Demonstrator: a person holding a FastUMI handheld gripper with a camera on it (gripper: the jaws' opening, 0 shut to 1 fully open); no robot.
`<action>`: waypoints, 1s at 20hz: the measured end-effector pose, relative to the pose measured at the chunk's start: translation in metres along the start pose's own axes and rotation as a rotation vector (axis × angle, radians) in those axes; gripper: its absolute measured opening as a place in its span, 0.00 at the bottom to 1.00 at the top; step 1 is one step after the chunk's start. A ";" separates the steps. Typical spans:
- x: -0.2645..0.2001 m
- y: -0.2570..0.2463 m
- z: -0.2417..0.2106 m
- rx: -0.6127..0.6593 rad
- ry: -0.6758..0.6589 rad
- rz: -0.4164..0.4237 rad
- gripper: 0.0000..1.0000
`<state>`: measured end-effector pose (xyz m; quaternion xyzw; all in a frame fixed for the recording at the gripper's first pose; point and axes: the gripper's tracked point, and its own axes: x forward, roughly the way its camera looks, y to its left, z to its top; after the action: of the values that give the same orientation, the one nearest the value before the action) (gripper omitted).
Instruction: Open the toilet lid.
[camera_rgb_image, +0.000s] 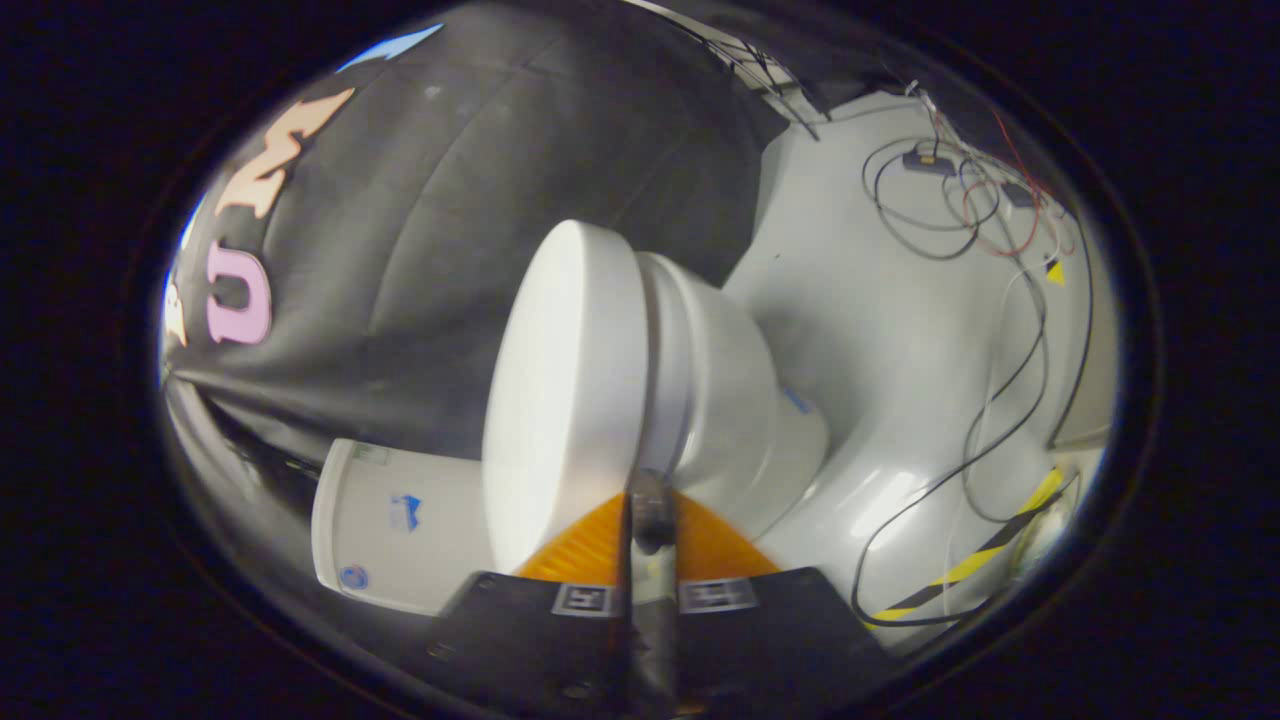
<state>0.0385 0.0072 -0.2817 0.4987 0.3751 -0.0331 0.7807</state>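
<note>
A white toilet stands on the floor and looks turned sideways from where I am. Its lid (565, 390) lies down flat against the seat and bowl (725, 400), with only a thin seam between them. My gripper (650, 497) is shut, its fingers pressed together with nothing visibly between them. The tips sit right at the rim where the lid's edge meets the seat. Whether they touch the rim is hard to tell. The white tank (395, 520), with a blue sticker, lies beyond the lid's other end.
The pale grey floor (880, 330) spreads past the bowl, strewn with loose black, white and red cables (955, 205). A yellow-and-black striped tape strip (985, 555) crosses the floor near the fingers. The black cloth wall (450, 200) hangs behind the toilet.
</note>
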 end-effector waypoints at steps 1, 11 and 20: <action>-0.002 0.002 -0.001 0.009 0.002 0.016 0.04; -0.018 0.031 0.003 0.030 -0.022 0.078 0.02; -0.042 0.069 0.006 -0.145 -0.061 0.069 0.01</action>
<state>0.0415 0.0233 -0.2027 0.4524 0.3352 0.0057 0.8264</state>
